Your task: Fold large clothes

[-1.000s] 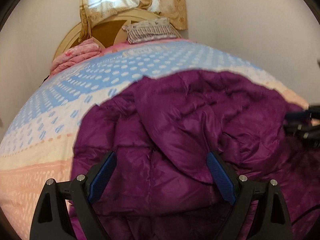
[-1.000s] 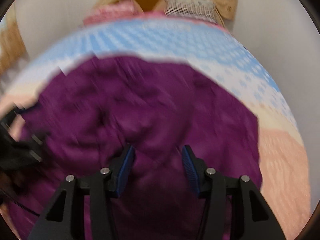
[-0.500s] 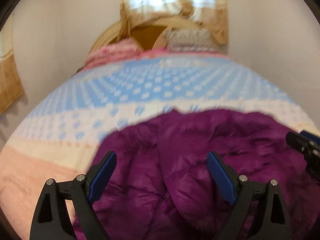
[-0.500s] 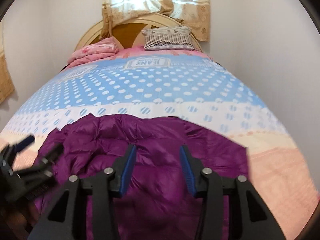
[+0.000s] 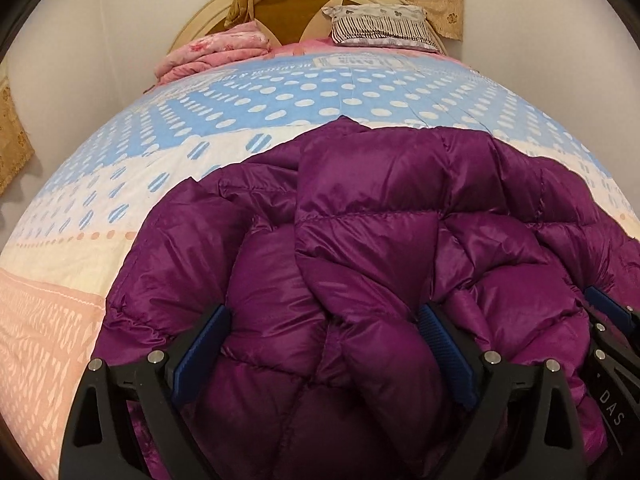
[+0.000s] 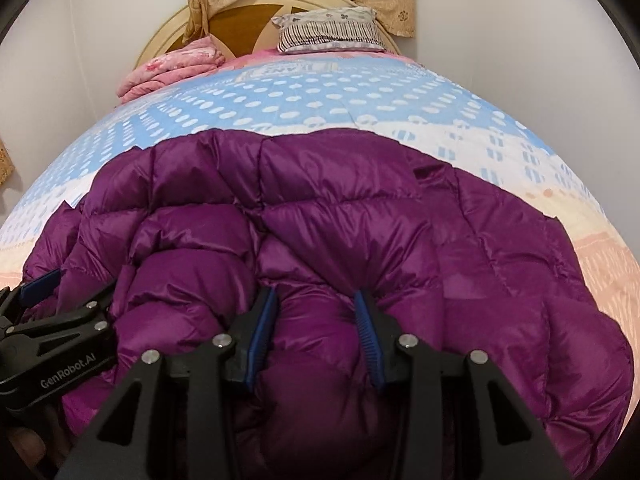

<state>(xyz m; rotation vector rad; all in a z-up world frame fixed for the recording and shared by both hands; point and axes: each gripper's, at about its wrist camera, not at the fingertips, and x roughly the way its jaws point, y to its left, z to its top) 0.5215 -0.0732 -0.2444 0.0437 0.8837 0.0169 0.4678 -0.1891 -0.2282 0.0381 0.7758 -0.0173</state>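
Note:
A puffy purple quilted jacket (image 5: 380, 208) lies crumpled on the near end of the bed (image 5: 280, 92). My left gripper (image 5: 324, 340) stands wide open low over the jacket's near left part, with a thick bulge of it between the pads (image 5: 204, 344). My right gripper (image 6: 314, 332) is further right, its jaws narrowed onto a puffy fold of the jacket (image 6: 360, 200). Creases fan out from its pads (image 6: 366, 332). Each gripper shows in the other's view: the right gripper (image 5: 608, 320) at the right edge, the left gripper (image 6: 60, 300) at the left edge.
The bedspread is blue with white dots, then cream and peach towards me. A folded pink blanket (image 5: 212, 52) and a striped pillow (image 5: 380, 26) lie at the round headboard (image 6: 248, 12), under a tan curtain. White walls close in on both sides.
Both grippers have come down and nearer to the jacket, which now fills the lower views. The right jaws have narrowed onto a fold. The left jaws keep the same wide gap.

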